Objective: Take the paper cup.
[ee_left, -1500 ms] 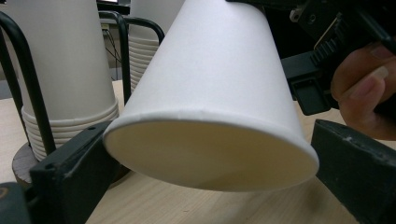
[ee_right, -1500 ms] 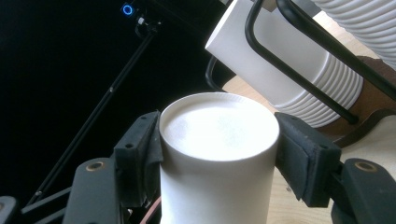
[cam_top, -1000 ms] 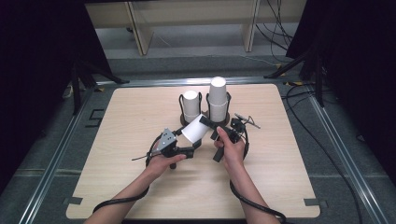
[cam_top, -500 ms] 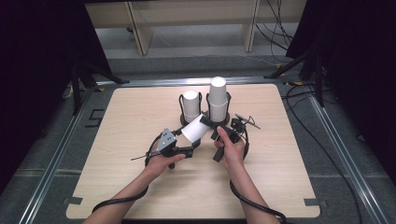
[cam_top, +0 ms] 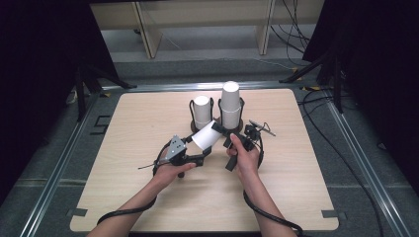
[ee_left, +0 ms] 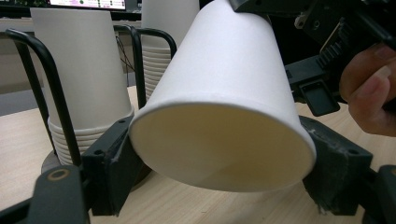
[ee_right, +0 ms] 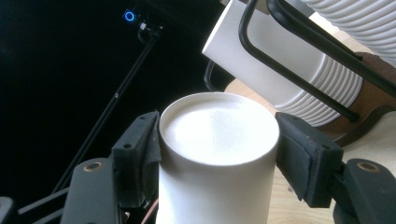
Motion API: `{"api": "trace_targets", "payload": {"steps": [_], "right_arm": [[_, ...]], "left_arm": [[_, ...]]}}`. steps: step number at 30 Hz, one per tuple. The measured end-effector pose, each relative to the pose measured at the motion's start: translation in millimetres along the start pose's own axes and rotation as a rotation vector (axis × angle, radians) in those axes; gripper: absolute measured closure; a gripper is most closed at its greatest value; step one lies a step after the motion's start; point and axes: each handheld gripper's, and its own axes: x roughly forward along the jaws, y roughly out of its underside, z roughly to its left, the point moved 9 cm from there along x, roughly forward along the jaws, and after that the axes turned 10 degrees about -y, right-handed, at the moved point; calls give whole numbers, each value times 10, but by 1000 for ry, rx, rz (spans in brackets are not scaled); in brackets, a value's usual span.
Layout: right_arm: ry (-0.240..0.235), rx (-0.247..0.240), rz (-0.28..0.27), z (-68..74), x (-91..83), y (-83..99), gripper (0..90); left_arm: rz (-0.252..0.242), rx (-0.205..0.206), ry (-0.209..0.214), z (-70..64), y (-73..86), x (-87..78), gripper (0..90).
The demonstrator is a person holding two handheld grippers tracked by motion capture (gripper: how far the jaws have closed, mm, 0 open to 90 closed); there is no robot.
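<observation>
High view: person's forearms come in from the bottom, left gripper (cam_top: pixel 201 154) and right gripper (cam_top: pixel 223 134) meeting over the middle of the wooden table (cam_top: pixel 148 118), one white paper cup (cam_top: pixel 206 136) held tilted between them, off the tabletop. Left gripper view: its jaws sit at either side of the cup's open rim (ee_left: pixel 219 154), pads against the wall or very near it, so closed down on the mouth end as far as I can tell. Right gripper view: jaws flank the cup's closed base (ee_right: pixel 219 128), left pad touching, right pad just beside the wall (contact there can't be confirmed), so narrowed to cup width. Past the held cup, two black wire holders: left cup stack (cam_top: pixel 201 111), shorter, and right cup stack (cam_top: pixel 230 101), taller, both nested upside down, just behind the grippers.

Handling judgement: cup is light, thin-walled, crushes easily at the open rim, stiffer at the rolled lip and the base ring. Best hold is low force near the base, where the right gripper is; squeezing the mouth will oval it. Smooth paper, could slip if tilted more.
</observation>
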Motion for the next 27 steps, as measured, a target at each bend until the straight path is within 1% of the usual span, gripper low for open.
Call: {"api": "trace_targets", "payload": {"steps": [5,6,8,9,10,12,13,14,16,18,19,20,21,22,23,25,26,27], "right_arm": [[-4,6,5,-4,-1,5,341],[1,5,-1,-8,4,0,340],[-16,7,6,2,4,4,339],[-12,5,5,0,6,2,338],[-8,2,2,-6,8,-1,338],[-19,1,3,0,7,-2,336],[-3,0,5,2,6,0,335],[-3,0,5,2,6,0,335],[-8,-8,5,2,5,0,333],[-9,-2,8,5,6,1,332],[-16,-11,8,0,7,-2,331],[-19,2,9,15,8,-1,331],[-24,1,8,20,11,-3,329],[-24,1,8,20,11,-3,329],[-24,2,8,20,11,-2,329],[-15,0,9,13,11,0,329],[-19,0,10,16,10,1,329],[-29,-1,10,22,9,-1,333]], "left_arm": [[5,5,5,9,4,-7,216],[5,4,6,12,1,-10,221],[-18,0,13,8,-17,5,223],[4,6,4,16,-6,-13,227],[4,4,5,15,-8,-14,229],[5,6,6,16,-9,-16,235],[4,5,10,14,-10,-16,240],[5,7,11,17,-9,-17,240],[7,10,12,19,-9,-20,243],[9,11,13,22,-11,-21,246],[9,14,13,26,-15,-21,247],[11,19,13,29,-16,-23,250],[-8,25,22,30,-33,-11,253],[-8,25,22,30,-33,-11,254],[17,36,14,42,-21,-31,254],[17,41,14,47,-24,-36,256],[18,45,13,53,-22,-39,258],[19,39,12,58,-22,-42,260]]}}
